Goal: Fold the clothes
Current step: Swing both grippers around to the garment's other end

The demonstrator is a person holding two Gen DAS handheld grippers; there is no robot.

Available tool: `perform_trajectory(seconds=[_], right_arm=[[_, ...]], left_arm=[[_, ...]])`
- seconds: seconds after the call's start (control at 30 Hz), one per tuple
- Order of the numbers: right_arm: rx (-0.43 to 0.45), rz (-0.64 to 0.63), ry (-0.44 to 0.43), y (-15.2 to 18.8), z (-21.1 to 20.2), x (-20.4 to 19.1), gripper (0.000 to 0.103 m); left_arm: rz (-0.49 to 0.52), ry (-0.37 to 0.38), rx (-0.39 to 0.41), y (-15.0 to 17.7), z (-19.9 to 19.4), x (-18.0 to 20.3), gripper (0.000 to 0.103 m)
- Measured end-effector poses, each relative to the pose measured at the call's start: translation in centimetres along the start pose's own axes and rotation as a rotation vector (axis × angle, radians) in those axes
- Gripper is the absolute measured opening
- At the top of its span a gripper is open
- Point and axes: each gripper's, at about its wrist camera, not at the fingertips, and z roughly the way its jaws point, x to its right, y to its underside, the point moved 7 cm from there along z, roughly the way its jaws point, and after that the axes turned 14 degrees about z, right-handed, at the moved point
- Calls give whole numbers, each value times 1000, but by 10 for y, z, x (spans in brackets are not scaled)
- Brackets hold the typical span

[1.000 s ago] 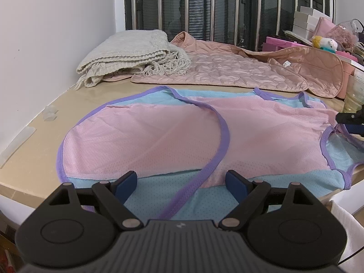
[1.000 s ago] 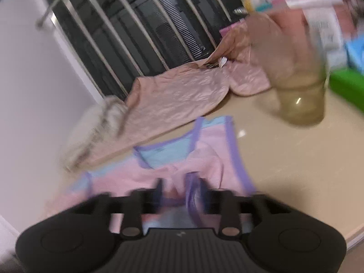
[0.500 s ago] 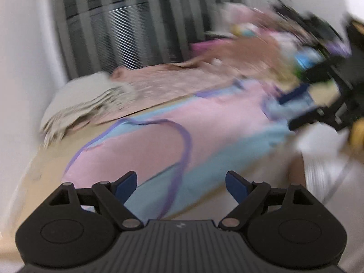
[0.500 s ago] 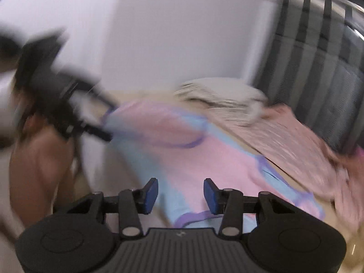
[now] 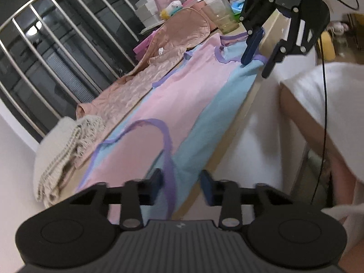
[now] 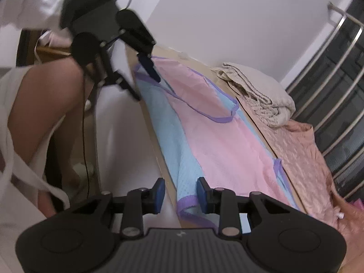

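A pink and light-blue mesh garment with purple trim [image 5: 182, 104] lies flat along the beige table, its blue front edge at the table's near edge. It also shows in the right wrist view [image 6: 204, 132]. My left gripper [image 5: 182, 185] is open at one end, its jaws on either side of the purple-trimmed blue edge. My right gripper [image 6: 179, 192] is open at the other end, its jaws on either side of the blue corner with purple hem. Each gripper shows in the other's view, the right [image 5: 261, 52] and the left [image 6: 141, 72].
A quilted pink jacket [image 5: 127, 91] and a folded cream knit blanket [image 5: 61, 147] lie behind the garment. A glass cup [image 5: 224, 16], boxes and a toy stand at the far end. A barred window runs along the back. The person's white clothing [image 5: 318, 104] is close to the table's front.
Both grippers have swung to opposite ends of the garment and now face each other along its front edge. Both have narrowed their opening around the blue edge.
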Motion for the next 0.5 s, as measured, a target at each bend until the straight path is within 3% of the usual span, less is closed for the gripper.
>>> perform_trajectory(seconds=[0.03,0.13,0.23,0.33,0.43,0.5], right_arm=[[0,10,5,-2,0,3,7],[-3,53,-14,-8,-5,13,3],[9,110,-61,-17,-14,23,3],[65,203,-111,-31,-24,43,3],[100,265,-83,-42,-21,75,3],[110,307,-39,-51,-8,101,3]], left_arm=[[-6,26,-1,0,0,-4,20],[-93,127,5,-2,-5,-20,7],[-252,240,38,-2,-9,-47,7],[-368,287,61,0,-3,-78,6],[-436,302,68,-1,10,-109,6],[-453,316,12,2,32,-123,8]])
